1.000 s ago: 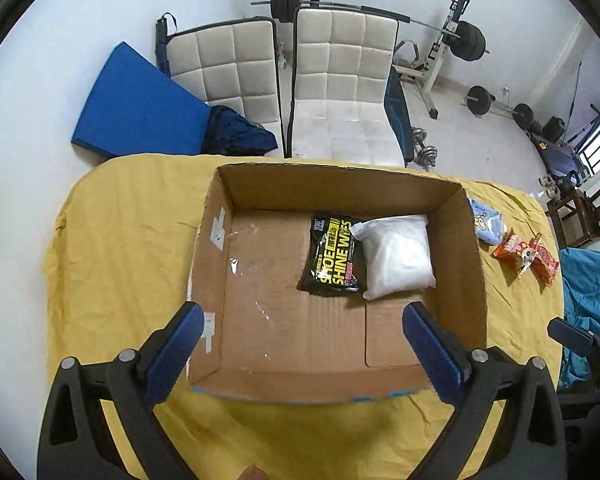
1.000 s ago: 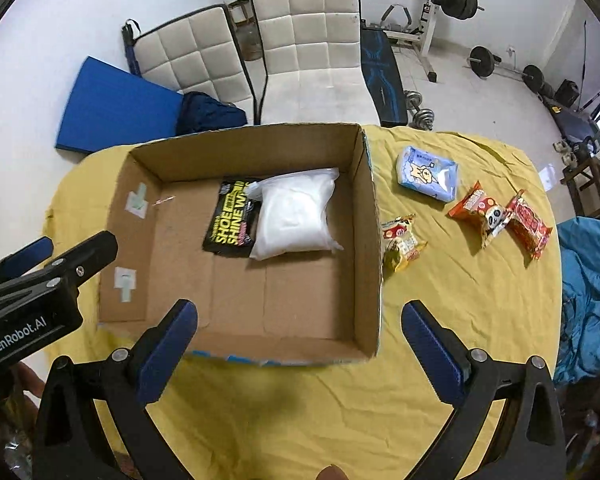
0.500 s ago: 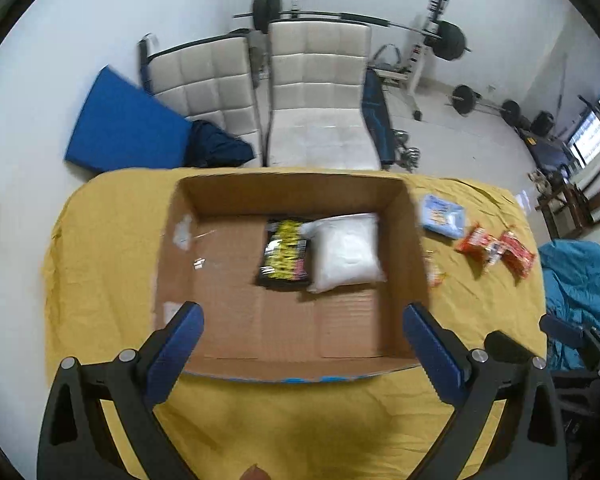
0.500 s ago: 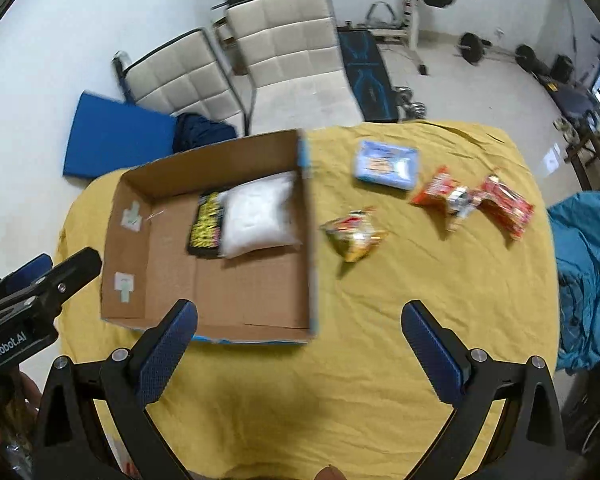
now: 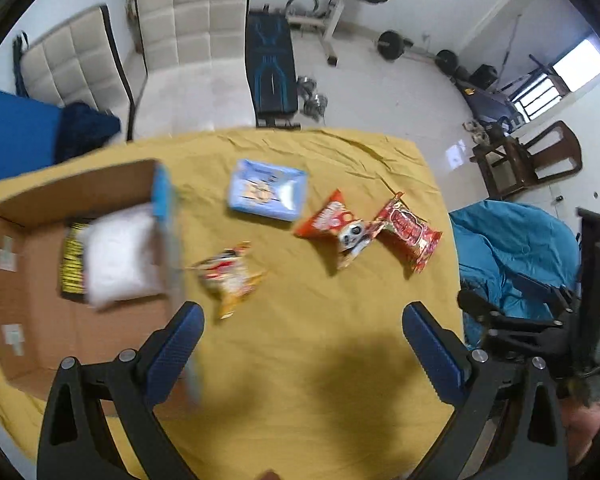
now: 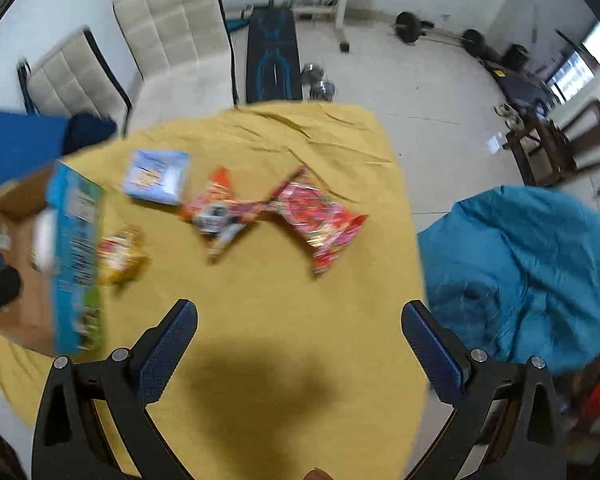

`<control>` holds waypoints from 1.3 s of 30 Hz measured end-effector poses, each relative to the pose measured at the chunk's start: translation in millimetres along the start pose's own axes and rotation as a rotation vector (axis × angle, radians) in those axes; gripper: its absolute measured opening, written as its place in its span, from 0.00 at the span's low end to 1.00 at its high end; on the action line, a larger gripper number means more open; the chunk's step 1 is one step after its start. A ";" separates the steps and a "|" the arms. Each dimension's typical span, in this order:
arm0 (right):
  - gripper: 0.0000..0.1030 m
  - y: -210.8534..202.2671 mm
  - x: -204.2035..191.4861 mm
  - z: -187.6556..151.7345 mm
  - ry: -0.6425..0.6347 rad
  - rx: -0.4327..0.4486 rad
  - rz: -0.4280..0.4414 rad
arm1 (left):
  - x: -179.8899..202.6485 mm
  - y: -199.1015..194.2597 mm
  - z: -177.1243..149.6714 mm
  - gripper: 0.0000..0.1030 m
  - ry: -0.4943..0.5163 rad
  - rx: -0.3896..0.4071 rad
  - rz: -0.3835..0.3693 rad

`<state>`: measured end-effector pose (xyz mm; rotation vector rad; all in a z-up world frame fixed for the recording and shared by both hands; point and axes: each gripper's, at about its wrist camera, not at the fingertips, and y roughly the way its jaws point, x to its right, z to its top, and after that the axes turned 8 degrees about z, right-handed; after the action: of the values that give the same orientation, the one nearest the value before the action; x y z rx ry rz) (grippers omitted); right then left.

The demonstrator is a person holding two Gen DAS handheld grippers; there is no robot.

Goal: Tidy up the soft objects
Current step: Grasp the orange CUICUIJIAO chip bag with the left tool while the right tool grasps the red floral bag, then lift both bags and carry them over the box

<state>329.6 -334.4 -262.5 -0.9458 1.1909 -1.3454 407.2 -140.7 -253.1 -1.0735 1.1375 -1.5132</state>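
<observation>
Left wrist view: the left hand-held gripper (image 5: 302, 334) hangs above the yellow-covered tabletop (image 5: 300, 380) with its blue pads spread wide and nothing between them. Nearest ahead of it lies a yellow snack packet (image 5: 230, 278), just beside the right wall of the cardboard box (image 5: 32, 344). In the box a white soft pack (image 5: 120, 256) rests against a black-and-yellow wipes pack (image 5: 70, 264). Farther out, an orange panda snack bag (image 5: 334, 226) and a red snack bag (image 5: 408, 234) lie touching at their ends, and a light blue tissue pack (image 5: 266, 194) sits beyond them.

In the right wrist view, the right hand-held gripper (image 6: 298, 330) is likewise open and empty, over bare cloth, with the red bag and the panda bag ahead and the tissue pack behind them to the left.

These loose packets look light and crinkly, air-puffed, with slick film that could slide out of a shallow pinch. A hold across the middle of the belly, squeezing gently, would probably serve better than the flat sealed ends, which could bend or slip. The tissue pack appears soft and springy; a grip across its short width seems safest. The joined pair may drag each other if one is lifted carelessly. Motion blur hides finer print.
</observation>
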 end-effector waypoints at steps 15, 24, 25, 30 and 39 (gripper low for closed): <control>0.67 185.5 29.3 95.9 -0.261 -0.291 0.042 | 12.3 164.4 64.4 0.95 -0.316 -0.342 -0.107; 0.50 195.5 61.6 84.7 -0.036 -0.363 0.072 | 20.7 208.3 80.4 0.95 -0.362 -0.458 -0.070; 0.50 194.0 65.6 82.3 -0.018 -0.356 0.068 | 23.3 211.9 80.8 0.95 -0.360 -0.468 -0.065; 0.48 196.8 77.7 69.5 0.037 -0.367 0.060 | 32.9 223.8 77.5 0.79 -0.323 -0.479 -0.040; 0.47 195.9 86.7 18.5 0.101 -0.416 0.129 | 60.3 197.4 40.5 0.36 -0.001 -0.365 0.103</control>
<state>375.2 -412.4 -457.6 -1.0782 1.6204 -1.0718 468.0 -234.0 -431.6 -1.2344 1.4836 -1.2525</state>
